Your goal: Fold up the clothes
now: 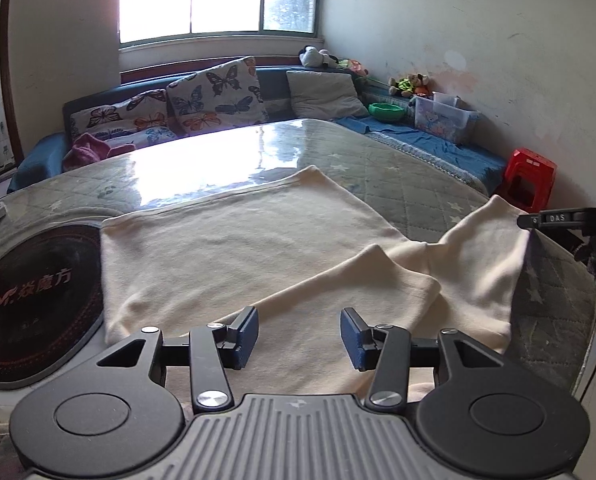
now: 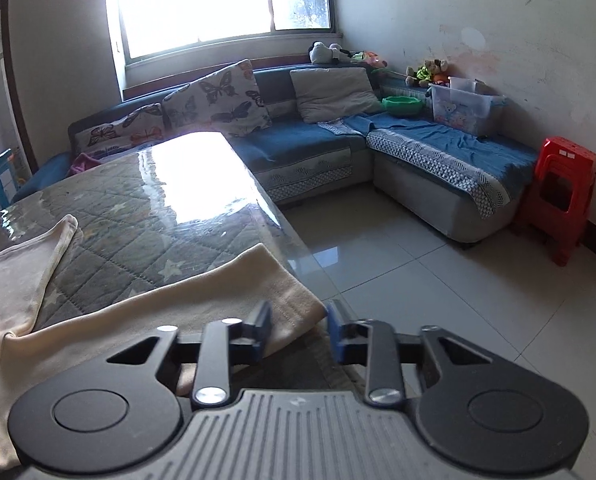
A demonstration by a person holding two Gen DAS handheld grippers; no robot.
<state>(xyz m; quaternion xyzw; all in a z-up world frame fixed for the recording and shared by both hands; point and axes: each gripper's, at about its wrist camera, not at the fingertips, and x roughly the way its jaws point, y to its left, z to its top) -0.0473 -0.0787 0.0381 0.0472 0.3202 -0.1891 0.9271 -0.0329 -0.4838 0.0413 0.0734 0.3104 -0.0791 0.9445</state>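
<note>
A cream long-sleeved garment point(image 1: 234, 248) lies spread on the glass-topped table point(image 1: 378, 160). One sleeve point(image 1: 338, 292) is folded across its body. My left gripper point(image 1: 299, 338) is open and empty, just above the garment's near edge. In the right wrist view the other sleeve point(image 2: 202, 300) stretches toward the table's right edge. My right gripper point(image 2: 298, 332) is open with its jaws on either side of the cuff end of that sleeve, and it also shows at the far right of the left wrist view point(image 1: 554, 220).
A black induction cooker point(image 1: 38, 296) sits on the table left of the garment. A blue corner sofa point(image 2: 418, 152) with cushions and toys stands behind. A red plastic stool point(image 2: 558, 200) stands on the tiled floor point(image 2: 438, 280) right of the table.
</note>
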